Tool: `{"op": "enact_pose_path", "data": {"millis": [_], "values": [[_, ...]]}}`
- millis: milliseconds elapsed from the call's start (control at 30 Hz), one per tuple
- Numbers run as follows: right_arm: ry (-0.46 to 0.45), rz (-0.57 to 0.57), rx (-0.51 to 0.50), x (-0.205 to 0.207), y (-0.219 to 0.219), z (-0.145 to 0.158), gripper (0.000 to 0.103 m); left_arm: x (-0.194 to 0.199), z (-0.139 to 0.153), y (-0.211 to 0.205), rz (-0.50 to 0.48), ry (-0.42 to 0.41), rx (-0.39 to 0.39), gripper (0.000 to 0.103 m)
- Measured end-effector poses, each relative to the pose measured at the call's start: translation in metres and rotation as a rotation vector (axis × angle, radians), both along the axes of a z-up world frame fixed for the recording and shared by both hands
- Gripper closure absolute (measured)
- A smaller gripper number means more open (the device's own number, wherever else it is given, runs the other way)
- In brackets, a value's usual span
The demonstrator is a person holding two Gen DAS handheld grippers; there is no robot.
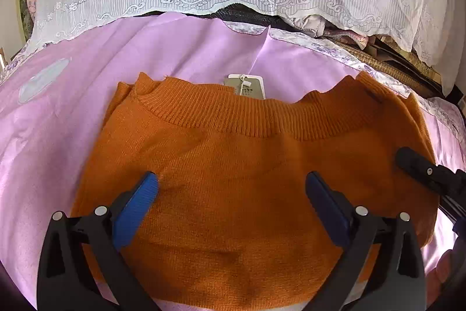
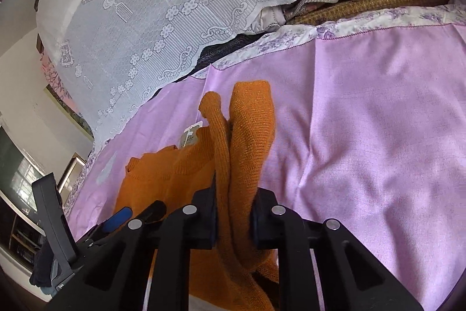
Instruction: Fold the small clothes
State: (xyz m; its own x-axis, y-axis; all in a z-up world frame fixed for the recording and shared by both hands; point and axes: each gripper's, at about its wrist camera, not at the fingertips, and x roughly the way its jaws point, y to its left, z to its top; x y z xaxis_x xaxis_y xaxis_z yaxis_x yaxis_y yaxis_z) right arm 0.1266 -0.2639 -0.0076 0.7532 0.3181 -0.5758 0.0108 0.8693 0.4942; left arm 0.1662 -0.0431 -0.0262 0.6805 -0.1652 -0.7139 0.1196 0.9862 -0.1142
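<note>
On the lilac bedsheet (image 1: 72,118), the orange sweater (image 1: 233,179) is lying flat; the left tongs (image 1: 231,185) are hovering wide open above it while the right tongs (image 2: 234,216) are pinching bunched sleeve (image 2: 250,136), which is risking slipping free or dragging the body askew.

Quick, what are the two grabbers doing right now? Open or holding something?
Left hand-held gripper: open, hovering over the orange sweater, holding nothing.
Right hand-held gripper: shut on the sweater's sleeve.
</note>
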Motion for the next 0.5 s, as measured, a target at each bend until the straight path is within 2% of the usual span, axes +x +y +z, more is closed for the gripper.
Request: {"op": "enact_pose_path", "data": {"millis": [200, 500], "values": [[-0.039, 0.047, -0.075, -0.010, 0.032, 0.019, 0.086, 0.004, 0.001, 0.001, 0.005, 0.026, -0.029, 0.005], [-0.043, 0.104, -0.135, -0.021, 0.067, 0.025, 0.086, -0.004, 0.008, -0.014, -0.032, -0.011, 0.029, 0.005]]}}
